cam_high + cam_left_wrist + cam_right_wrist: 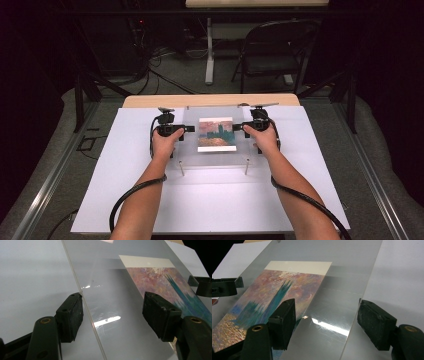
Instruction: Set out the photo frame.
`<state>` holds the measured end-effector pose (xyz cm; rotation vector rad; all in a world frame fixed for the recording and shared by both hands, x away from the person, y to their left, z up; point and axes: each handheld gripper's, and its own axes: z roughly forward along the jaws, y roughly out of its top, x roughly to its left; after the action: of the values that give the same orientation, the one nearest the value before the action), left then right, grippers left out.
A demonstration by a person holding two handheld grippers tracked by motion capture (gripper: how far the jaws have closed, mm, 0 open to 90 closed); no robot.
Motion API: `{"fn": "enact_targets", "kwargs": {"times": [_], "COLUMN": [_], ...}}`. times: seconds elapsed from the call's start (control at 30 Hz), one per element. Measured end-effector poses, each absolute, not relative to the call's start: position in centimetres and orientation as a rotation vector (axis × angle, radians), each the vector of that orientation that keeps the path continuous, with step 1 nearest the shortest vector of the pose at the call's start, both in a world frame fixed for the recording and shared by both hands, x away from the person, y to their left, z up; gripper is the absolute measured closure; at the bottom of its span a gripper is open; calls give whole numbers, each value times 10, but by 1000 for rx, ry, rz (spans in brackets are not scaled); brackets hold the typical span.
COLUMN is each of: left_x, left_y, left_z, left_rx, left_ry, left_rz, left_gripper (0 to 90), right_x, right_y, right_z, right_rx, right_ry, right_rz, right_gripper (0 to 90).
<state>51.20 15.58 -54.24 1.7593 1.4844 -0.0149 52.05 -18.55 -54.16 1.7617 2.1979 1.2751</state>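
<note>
In the high view, a person is reaching both forearms over a white sheet [125, 200] covering the table [210, 100], with the left gripper [189, 128] and the right gripper [235, 128] standing at opposite side edges of a clear acrylic panel [216, 159] that is sitting raised on small metal posts [182, 169]. A printed picture [216, 134] — a painted scene in pinks, teal and orange — is lying in the middle of the frame, apparently under the panel. In the left gripper view, the jaws are standing wide open and straddling the panel's [110, 290] near edge, one jaw just touching or nearly touching that edge and the other hovering apart over the clear surface, so nothing is being pinched; the picture [172, 287] is lying beyond, and the other gripper is showing at the far right. In the right gripper view, the jaws are likewise gaping either side of the opposite edge of the panel [342, 297], with the picture [274, 302] to one side and no pad pressing. The step in hand looks like lining up for a two-handed grasp of the panel; the next move would seem to call for both sets of jaws closing together on the edges, evenly, before any lifting — otherwise the panel could tilt or slide off its posts.
</note>
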Motion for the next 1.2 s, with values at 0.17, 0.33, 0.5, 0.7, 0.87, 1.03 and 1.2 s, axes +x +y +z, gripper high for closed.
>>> {"fn": "enact_targets", "kwargs": {"times": [0.17,0.33,0.5,0.7,0.87,1.03,1.2], "left_x": [512,512,511,510,508,504,500], "left_y": [155,154,154,152,153,154,155], "left_z": [-542,-540,-539,-535,-530,-523,-515], "left_rx": [1760,1767,1766,1768,1769,1759,1750], "left_ry": [1490,1494,1491,1494,1488,1481,1477], "left_rz": [-9,1,6,19,34,60,78], "left_gripper": [335,336,336,337,348,363,388], "right_x": [520,520,520,517,516,513,509], "right_y": [-185,-184,-182,-181,-180,-179,-177], "right_z": [-541,-540,-538,-535,-529,-521,-513], "right_rx": [1758,1755,1764,1756,1725,1695,1653], "right_ry": [2192,2187,2189,2176,2191,2194,2194], "right_rz": [1266,1260,1242,1238,1221,1211,1204], "right_gripper": [311,312,311,311,311,311,311]}}
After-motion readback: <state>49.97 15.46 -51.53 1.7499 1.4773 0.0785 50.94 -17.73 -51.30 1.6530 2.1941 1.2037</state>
